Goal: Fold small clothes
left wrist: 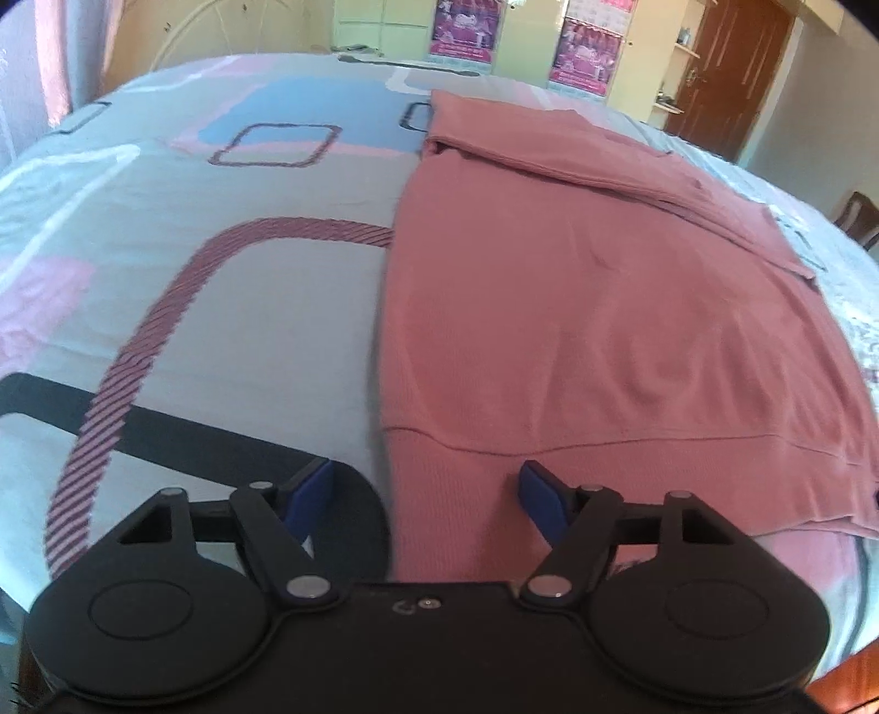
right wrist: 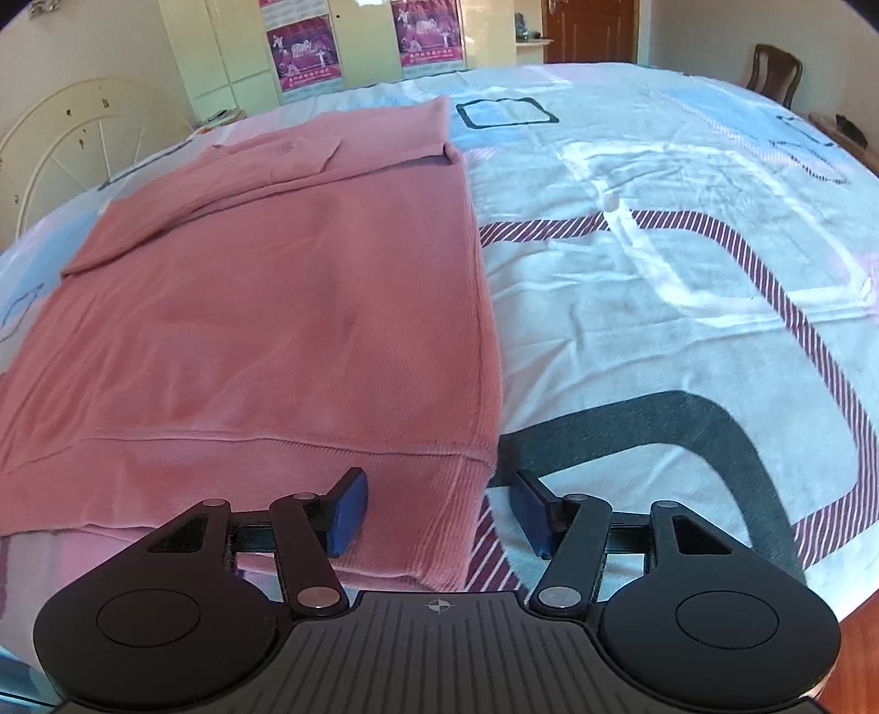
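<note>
A pink knit sweater [left wrist: 593,329] lies flat on the patterned bedsheet [left wrist: 247,307], sleeves folded across its far end, ribbed hem nearest me. My left gripper [left wrist: 426,500] is open, its jaws straddling the hem's near left corner, just above the cloth. In the right wrist view the sweater [right wrist: 274,318] fills the left half on the bedsheet [right wrist: 686,307]. My right gripper [right wrist: 437,508] is open, its jaws straddling the hem's near right corner. Neither gripper holds anything.
The bed runs far ahead, with a white metal headboard [right wrist: 71,143] at the far left. Pale cupboards with pink posters [right wrist: 302,52] stand behind. A brown door [left wrist: 730,71] and a wooden chair [right wrist: 772,71] are at the right.
</note>
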`<state>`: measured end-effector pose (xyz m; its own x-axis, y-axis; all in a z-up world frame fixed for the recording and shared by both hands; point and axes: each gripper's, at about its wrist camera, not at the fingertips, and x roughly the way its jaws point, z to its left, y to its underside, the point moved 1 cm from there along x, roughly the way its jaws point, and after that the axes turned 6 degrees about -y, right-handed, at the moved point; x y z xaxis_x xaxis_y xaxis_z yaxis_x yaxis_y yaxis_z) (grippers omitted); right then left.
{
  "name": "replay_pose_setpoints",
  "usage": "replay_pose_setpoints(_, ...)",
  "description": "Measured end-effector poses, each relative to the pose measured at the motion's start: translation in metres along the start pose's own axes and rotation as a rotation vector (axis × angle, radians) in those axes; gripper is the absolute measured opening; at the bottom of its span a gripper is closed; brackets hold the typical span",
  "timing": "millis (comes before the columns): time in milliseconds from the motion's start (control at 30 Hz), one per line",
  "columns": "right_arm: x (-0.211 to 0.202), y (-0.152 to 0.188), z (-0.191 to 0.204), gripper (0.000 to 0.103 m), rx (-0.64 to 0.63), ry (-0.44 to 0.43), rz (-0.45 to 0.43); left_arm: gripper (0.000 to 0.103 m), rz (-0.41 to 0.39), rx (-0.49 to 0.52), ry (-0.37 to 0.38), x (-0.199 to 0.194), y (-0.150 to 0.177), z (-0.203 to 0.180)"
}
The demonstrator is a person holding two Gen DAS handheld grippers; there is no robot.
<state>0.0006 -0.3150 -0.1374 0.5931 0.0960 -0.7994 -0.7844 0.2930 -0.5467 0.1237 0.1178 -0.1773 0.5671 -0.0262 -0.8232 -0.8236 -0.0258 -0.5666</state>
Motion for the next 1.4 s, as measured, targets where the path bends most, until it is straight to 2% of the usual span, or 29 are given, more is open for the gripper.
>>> replay_pose_setpoints(33,0.000,0.001,0.001,0.058,0.002,-0.005,0.002,0.060,0.000,0.004,0.011,-0.001,0.001,-0.002)
replay_pose_setpoints(100,0.000,0.003,0.003,0.058,0.006,-0.012,0.002,0.043,0.006,0.009,0.040,-0.001,0.002,-0.004)
replay_pose_setpoints(167,0.000,0.004,0.004,0.046,0.008,-0.014,0.000,0.032,0.013,0.001,0.066,-0.001,0.000,-0.005)
replay_pose_setpoints(300,0.000,0.002,0.001,0.032,0.051,-0.030,0.000,0.010,0.028,-0.021,0.112,0.004,-0.006,-0.002)
replay_pose_setpoints(367,-0.001,0.000,-0.001,0.020,0.059,-0.038,0.003,0.009,0.034,-0.029,0.128,0.004,-0.009,-0.001)
replay_pose_setpoints(500,-0.002,-0.001,0.000,0.016,0.048,-0.045,0.013,0.008,0.023,0.000,0.140,0.003,-0.012,-0.006)
replay_pose_setpoints(567,-0.002,-0.002,0.002,0.010,0.044,-0.048,0.012,0.007,0.015,0.010,0.147,0.002,-0.014,-0.007)
replay_pose_setpoints(633,-0.001,-0.002,0.006,0.009,0.026,-0.049,0.009,0.007,0.008,0.011,0.154,0.000,-0.016,-0.007)
replay_pose_setpoints(800,-0.009,-0.013,0.002,0.009,0.068,-0.123,-0.006,0.007,-0.023,0.014,0.179,-0.010,-0.026,-0.010)
replay_pose_setpoints(967,-0.019,-0.036,0.003,0.009,0.087,-0.192,-0.021,0.007,-0.062,-0.017,0.223,-0.018,-0.051,-0.014)
replay_pose_setpoints(1133,-0.021,-0.072,0.002,0.009,0.126,-0.269,-0.074,0.007,-0.115,-0.044,0.259,-0.015,-0.096,-0.025)
replay_pose_setpoints(1400,0.021,-0.172,-0.004,0.009,0.142,-0.272,-0.190,0.007,-0.199,-0.106,0.236,0.022,-0.183,-0.043)
